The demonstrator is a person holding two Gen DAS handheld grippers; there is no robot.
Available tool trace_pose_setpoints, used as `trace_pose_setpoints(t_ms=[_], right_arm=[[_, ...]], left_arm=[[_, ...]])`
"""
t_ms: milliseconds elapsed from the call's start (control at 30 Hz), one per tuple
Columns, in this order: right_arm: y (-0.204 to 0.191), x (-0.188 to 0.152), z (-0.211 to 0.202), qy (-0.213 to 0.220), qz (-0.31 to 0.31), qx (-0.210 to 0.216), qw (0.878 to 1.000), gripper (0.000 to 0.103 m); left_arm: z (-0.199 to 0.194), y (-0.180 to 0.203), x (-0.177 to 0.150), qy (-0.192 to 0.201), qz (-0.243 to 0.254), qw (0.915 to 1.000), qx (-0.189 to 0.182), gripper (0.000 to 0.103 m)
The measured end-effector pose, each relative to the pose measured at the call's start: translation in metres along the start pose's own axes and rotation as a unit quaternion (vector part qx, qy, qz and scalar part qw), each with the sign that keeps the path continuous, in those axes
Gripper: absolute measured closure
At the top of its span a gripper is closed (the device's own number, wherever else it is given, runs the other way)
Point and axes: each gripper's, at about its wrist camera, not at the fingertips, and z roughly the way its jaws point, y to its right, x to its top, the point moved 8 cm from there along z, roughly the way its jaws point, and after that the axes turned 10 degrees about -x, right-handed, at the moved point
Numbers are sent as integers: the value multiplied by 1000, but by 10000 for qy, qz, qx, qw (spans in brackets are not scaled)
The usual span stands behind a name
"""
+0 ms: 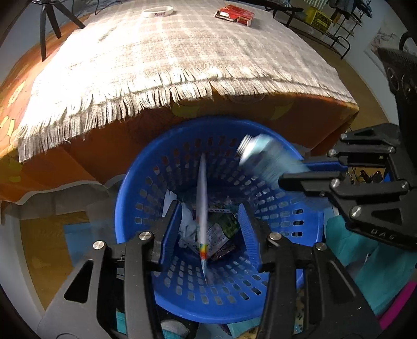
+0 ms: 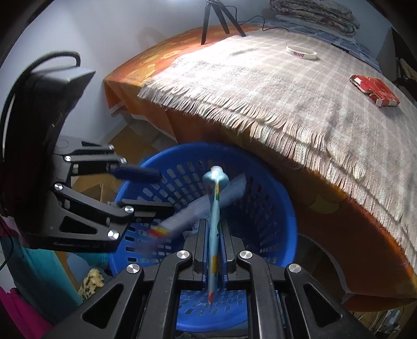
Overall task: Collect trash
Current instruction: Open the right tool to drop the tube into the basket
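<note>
The flattened pale-blue tube [image 2: 214, 234], clamped by the right gripper [image 2: 214, 250], is best released over the blue perforated plastic basket [image 1: 307, 224], as the parted left gripper [image 1: 208, 224] frees its white tube [image 1: 202, 208].

I see a bed under an orange sheet [image 2: 135, 70], with a fringed checked blanket [image 2: 260, 86] spread over it. On the blanket lie a white wristband [image 2: 301, 52] and, nearer its right edge, a red carton [image 2: 375, 91]. A black tripod [image 2: 221, 15] stands beyond the blanket's far edge.
</note>
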Motion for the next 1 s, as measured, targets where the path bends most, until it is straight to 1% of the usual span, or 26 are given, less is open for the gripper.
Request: trace_pose_setpoints(t_ms=[33, 67, 133, 200, 233, 267, 400, 467, 533, 600, 733, 800, 867, 1000], right_arm=[[0, 0, 1, -14, -6, 15, 10000, 89], [-1, -1, 1, -22, -7, 23, 10000, 80], [-2, -2, 1, -24, -10, 54, 10000, 75], [-1, -2, 2, -45, -9, 57, 10000, 75], [-1, -2, 3, -59, -2, 45, 10000, 72], [0, -3, 3, -65, 7, 40, 10000, 68], [4, -2, 3, -55, 55, 13, 10000, 57], [6, -1, 2, -33, 71, -21, 10000, 47], [9, -2, 0, -9, 90, -65, 9999, 42], [10, -1, -1, 5, 108, -91, 9999, 39], [14, 0, -2, 16, 163, -170, 9997, 28], [16, 1, -3, 23, 193, -213, 9996, 25], [18, 2, -4, 32, 221, -256, 9994, 20], [23, 4, -5, 25, 310, -314, 9990, 18]], left_arm=[[0, -1, 0, 2, -7, 10000, 4, 57], [-1, -1, 0, 10, -17, 10000, 6, 57], [-2, -4, 1, 17, -51, 10000, 13, 57], [-3, -7, 1, 20, -93, 10000, 24, 57], [-3, -7, 2, 20, -106, 9999, 24, 57], [-3, -8, 2, 20, -118, 9999, 23, 57], [-7, -11, 1, 43, -128, 9999, 40, 57], [-9, -12, 1, 51, -131, 9999, 49, 57], [-9, -10, 3, 58, -136, 9999, 65, 57], [-8, -10, 4, 62, -139, 9999, 70, 57], [-9, -10, 8, 75, -151, 9998, 89, 57], [-10, -10, 10, 84, -139, 9998, 106, 57], [-10, -11, 13, 101, -126, 9998, 126, 57], [-12, -13, 20, 134, -161, 9997, 133, 57]])
